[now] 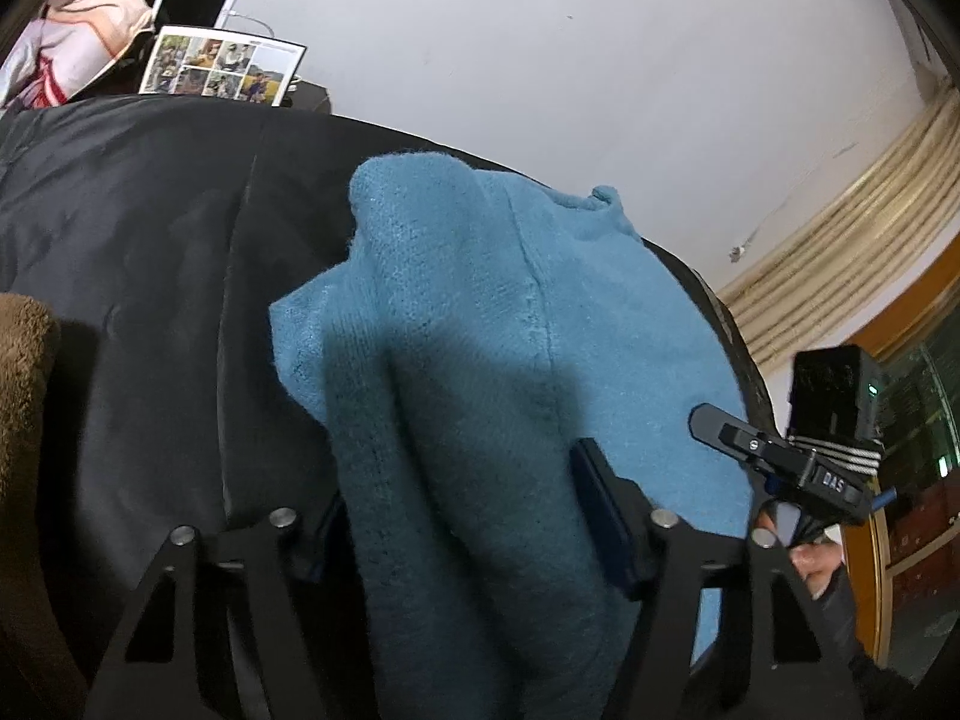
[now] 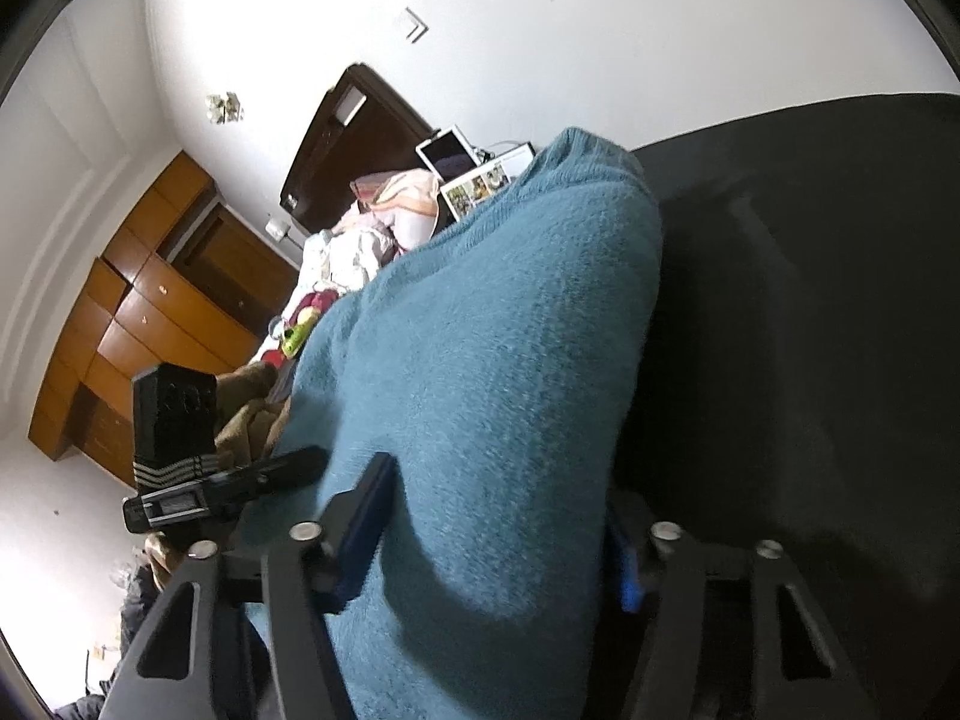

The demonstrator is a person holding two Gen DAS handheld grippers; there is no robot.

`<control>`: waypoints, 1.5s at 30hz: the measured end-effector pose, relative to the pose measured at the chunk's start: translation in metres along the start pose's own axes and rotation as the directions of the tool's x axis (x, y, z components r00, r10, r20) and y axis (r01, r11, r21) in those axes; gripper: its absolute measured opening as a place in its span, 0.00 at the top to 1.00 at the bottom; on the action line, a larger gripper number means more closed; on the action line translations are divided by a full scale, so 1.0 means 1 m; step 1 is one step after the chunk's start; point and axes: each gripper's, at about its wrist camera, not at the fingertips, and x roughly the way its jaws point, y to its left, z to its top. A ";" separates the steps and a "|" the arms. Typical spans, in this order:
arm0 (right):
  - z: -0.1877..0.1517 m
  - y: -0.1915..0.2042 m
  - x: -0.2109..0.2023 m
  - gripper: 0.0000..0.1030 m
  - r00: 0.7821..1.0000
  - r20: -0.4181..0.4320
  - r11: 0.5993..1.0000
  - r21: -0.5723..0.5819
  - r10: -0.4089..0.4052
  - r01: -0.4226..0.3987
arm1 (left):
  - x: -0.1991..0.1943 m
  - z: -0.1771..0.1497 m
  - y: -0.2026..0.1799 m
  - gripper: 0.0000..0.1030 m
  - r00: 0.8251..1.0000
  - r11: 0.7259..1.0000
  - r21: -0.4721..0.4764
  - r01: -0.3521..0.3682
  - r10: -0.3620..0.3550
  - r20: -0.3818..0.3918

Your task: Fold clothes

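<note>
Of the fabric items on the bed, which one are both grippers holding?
The blue knit sweater, bunched between the fingers of the left gripper and the right gripper. The brown fleece and pink-patterned bedding lie untouched at the edges.

A wide black, smooth, slightly shiny padded cover (image 1: 150, 252) spreads over the bed as the work surface. A blue knitted sweater (image 1: 480, 360) lies bunched on it, and a fuzzy brown fleece cloth (image 1: 21, 396) rests at its left edge.
</note>
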 end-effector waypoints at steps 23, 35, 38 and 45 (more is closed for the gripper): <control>0.005 -0.046 -0.144 0.58 0.960 0.225 0.984 -0.033 -0.166 0.177 | 0.072 0.016 -0.166 0.59 1.000 0.995 0.100 0.015 -0.012 -0.028; 0.006 -0.145 -0.250 0.58 0.901 0.321 0.956 0.098 -0.294 0.277 | 0.167 0.036 -0.280 0.60 0.994 0.985 0.146 0.096 -0.089 -0.056; 0.008 -0.168 -0.269 0.58 0.885 0.340 0.948 0.121 -0.318 0.293 | 0.184 0.038 -0.305 0.60 0.995 0.979 0.180 0.099 -0.092 -0.050; 0.016 -0.211 -0.281 0.58 0.872 0.322 0.930 0.122 -0.369 0.348 | 0.226 0.030 -0.327 0.60 0.996 0.973 0.227 0.050 -0.031 -0.088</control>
